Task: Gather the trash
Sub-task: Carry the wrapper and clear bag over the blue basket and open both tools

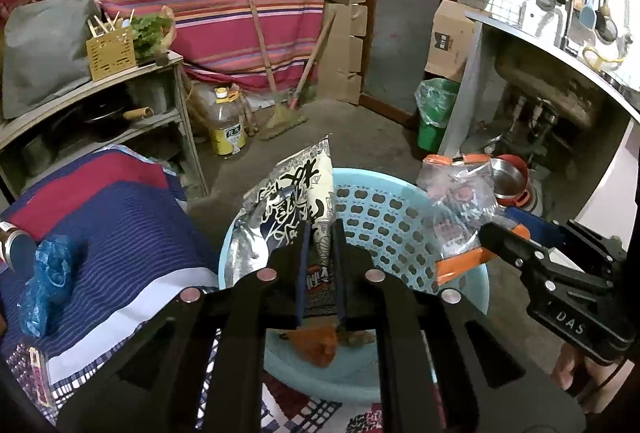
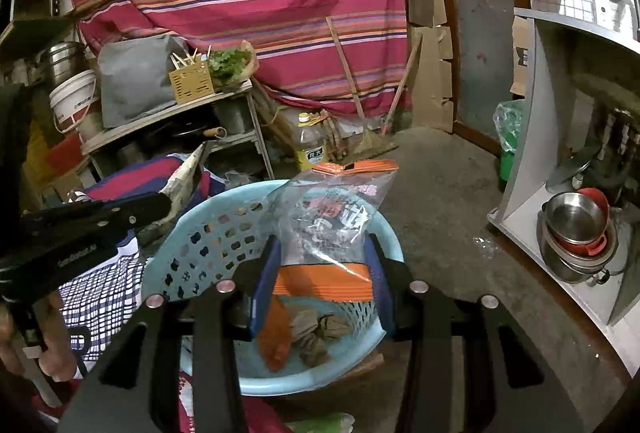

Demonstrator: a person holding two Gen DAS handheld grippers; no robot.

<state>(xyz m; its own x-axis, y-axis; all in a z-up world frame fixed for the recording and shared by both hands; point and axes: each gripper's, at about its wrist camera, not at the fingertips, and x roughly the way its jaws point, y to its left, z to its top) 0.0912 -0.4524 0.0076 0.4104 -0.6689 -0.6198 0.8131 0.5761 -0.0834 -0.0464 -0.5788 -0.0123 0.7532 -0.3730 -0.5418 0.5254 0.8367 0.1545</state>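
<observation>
Biggest thing in play: the light blue perforated basket (image 1: pixel 384 229), sitting right below and just ahead of both sets of fingers, its near rim cut off behind the left gripper's black frame. In the bottom lie an orange scrap (image 2: pixel 274 333) and some brown crumpled bits (image 2: pixel 316 333), hard to name from here.

Over to the left gripper (image 1: pixel 320 233), fingers pinched tight on a black-and-white printed snack wrapper (image 1: pixel 296 189). It stands up past the fingertips, silver lining showing on its left side, its lower end hidden between the fingers.

The right gripper (image 2: pixel 320 253) holds a clear zip bag with orange bands (image 2: pixel 332 221) between its blue pads, above the basket. The bag is crinkled and see-through, with something printed inside, probably small packets, though glare blurs it.

Left of the left fingers, on the striped blue-and-red cloth (image 1: pixel 120 217), lies a crumpled blue plastic piece (image 1: pixel 48 273), well apart from the basket.
</observation>
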